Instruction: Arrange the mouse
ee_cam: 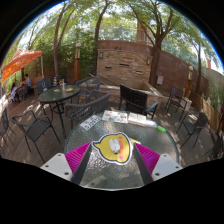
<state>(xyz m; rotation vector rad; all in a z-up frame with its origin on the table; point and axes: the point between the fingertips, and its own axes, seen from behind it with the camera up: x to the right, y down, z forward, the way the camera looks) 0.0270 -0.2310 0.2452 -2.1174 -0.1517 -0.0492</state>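
Observation:
A yellow cartoon-shaped mouse [112, 148] with a white middle and a dark outline sits between my fingertips. My gripper [113, 151] has its magenta pads against the mouse's left and right sides; the left pad [80, 155] and right pad [146, 153] both show. The mouse looks held a little above a round glass table [150, 135], near its front edge.
At the table's far side lie several flat white and light items [118, 117] and a small keyboard-like thing [90, 122]. Black metal chairs [133, 98] ring the table. Another round table [58, 95] stands to the left, with a brick wall [125, 62] behind.

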